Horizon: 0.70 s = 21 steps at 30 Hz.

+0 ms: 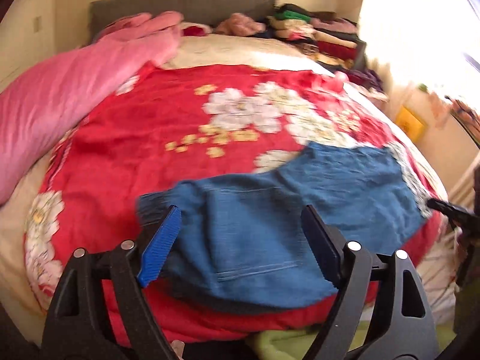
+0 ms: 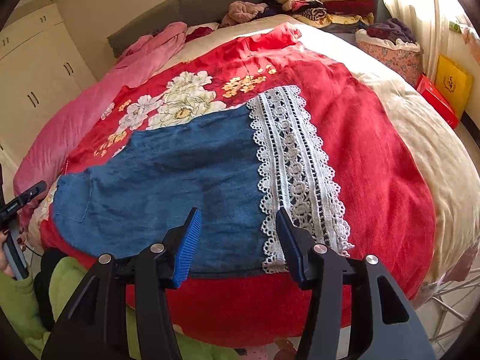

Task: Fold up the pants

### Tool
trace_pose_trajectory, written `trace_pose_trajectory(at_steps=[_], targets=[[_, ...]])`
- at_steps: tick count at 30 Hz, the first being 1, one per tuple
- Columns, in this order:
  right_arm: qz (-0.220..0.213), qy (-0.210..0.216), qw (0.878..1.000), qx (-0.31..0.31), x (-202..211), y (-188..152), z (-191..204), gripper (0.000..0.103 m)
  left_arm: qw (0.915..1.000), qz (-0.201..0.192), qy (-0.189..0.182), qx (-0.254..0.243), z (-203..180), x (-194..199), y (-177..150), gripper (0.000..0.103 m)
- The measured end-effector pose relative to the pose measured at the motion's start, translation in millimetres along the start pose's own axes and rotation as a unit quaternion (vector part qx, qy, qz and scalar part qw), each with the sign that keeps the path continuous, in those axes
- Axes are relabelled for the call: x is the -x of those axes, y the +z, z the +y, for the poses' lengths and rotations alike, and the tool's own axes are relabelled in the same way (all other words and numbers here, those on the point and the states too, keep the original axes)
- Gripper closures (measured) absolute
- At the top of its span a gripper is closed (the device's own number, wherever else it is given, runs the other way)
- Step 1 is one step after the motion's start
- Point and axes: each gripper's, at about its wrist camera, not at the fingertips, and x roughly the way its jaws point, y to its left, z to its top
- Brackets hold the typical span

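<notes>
The blue pants [image 2: 168, 186] lie flat across the lower centre of both views on the red floral bedspread [image 2: 375, 156], with the white lace hem [image 2: 294, 174] running down the right of centre in the right wrist view. The garment appears already laid leg over leg, though the blurred left view leaves this uncertain; the crosswise folds look still to be done. The left gripper [image 1: 240, 240] sits at the bottom of its frame with jaws spread wide over the pocket end, holding nothing. The right gripper [image 2: 238, 240] likewise stands wide open and empty, low in its frame, just above the near edge by the lace. A pink quilt [image 1: 69, 90] occupies the upper left, stacked folded clothes [image 2: 324, 0] the upper right, a fabric basket [image 2: 390, 54] beside them. None of these touches the pants; the working area appears unobstructed.
</notes>
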Motion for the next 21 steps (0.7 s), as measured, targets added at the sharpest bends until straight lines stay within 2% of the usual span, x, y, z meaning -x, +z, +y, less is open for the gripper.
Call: trace_pose_trajectory(at_steps=[6,10,13,15,18,21], targets=[[0.019,0.004,1.000,0.002,-13.3,-6.8,0.5,0.053,0.9938,0.048,-0.068,-0.074,-68.3,-38.1,-5.3,0.024],[0.046,-0.001,0.999,-0.017,-28.4,-16.7,-13.4,0.053,0.9878,0.095,-0.058,-0.109,-89.3,-77.2,-21.7,0.023],[0.045,0.008,0.999,-0.021,-29.0,-19.5,-17.0,0.053,0.9833,0.137,-0.036,-0.114,-88.9,-108.0,-35.7,0.023],[0.045,0.012,0.999,-0.016,-24.3,-16.2,-15.4,0.053,0.9833,0.137,-0.040,-0.113,-86.7,-108.3,-36.5,0.022],[0.011,0.015,1.000,-0.012,-7.2,3.0,-18.9,0.053,0.9865,0.117,-0.064,-0.095,-82.2,-93.6,-23.0,0.023],[-0.018,0.002,1.000,-0.010,1.5,28.9,-27.8,0.053,0.9896,0.096,-0.063,-0.087,-78.6,-85.8,-3.5,0.022]])
